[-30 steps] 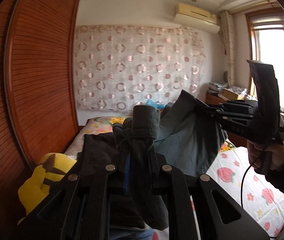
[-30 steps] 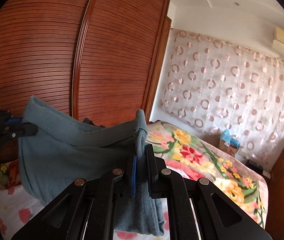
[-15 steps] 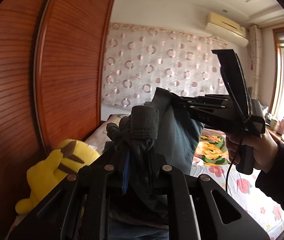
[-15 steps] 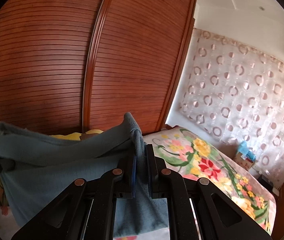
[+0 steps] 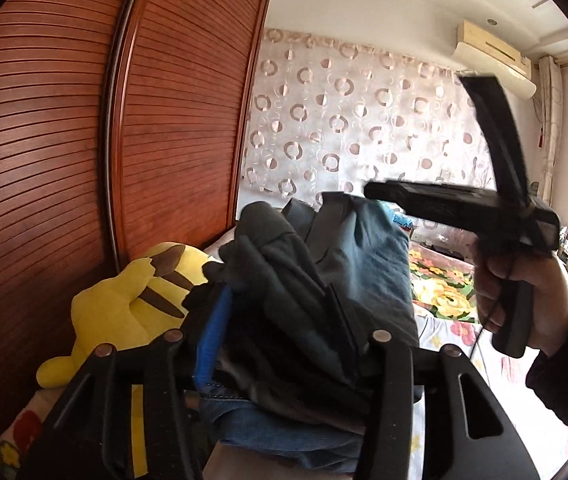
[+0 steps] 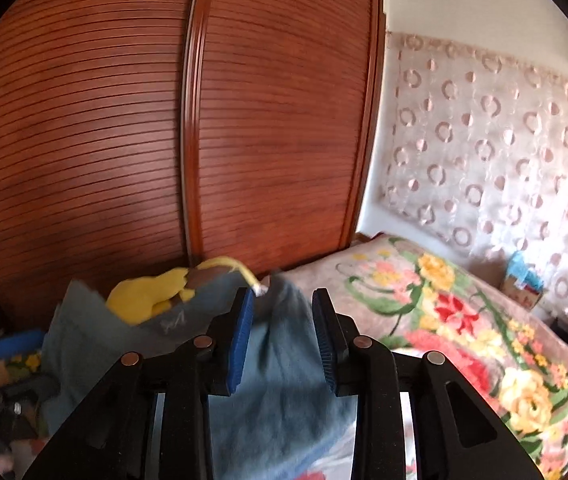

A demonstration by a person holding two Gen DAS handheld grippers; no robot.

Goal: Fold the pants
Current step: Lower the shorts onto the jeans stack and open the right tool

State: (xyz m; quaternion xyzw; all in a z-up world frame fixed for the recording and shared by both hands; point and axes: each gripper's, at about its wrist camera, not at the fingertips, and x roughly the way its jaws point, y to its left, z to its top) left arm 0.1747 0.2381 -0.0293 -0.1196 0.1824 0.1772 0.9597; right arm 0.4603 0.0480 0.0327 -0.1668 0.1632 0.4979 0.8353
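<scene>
The grey-blue pants (image 5: 284, 280) are bunched between the fingers of my left gripper (image 5: 276, 300), whose jaws stand spread with the cloth lying loose between them. The pants rest on a stack of folded clothes, with blue jeans (image 5: 284, 436) showing beneath. In the right wrist view the pants (image 6: 280, 392) lie below my right gripper (image 6: 280, 320), which is open with its blue pads (image 6: 240, 340) apart. The right gripper also shows in the left wrist view (image 5: 372, 190), held in a hand above the pants.
A yellow plush toy (image 5: 124, 304) lies by the wooden slatted wardrobe (image 5: 84, 160); it also shows in the right wrist view (image 6: 156, 292). The floral bedspread (image 6: 464, 320) covers the bed. A patterned curtain (image 5: 364, 120) hangs on the far wall.
Both grippers have opened and let go of the pants. The pants have dropped onto the clothes stack. Both grippers have swung toward the wardrobe and the plush toy.
</scene>
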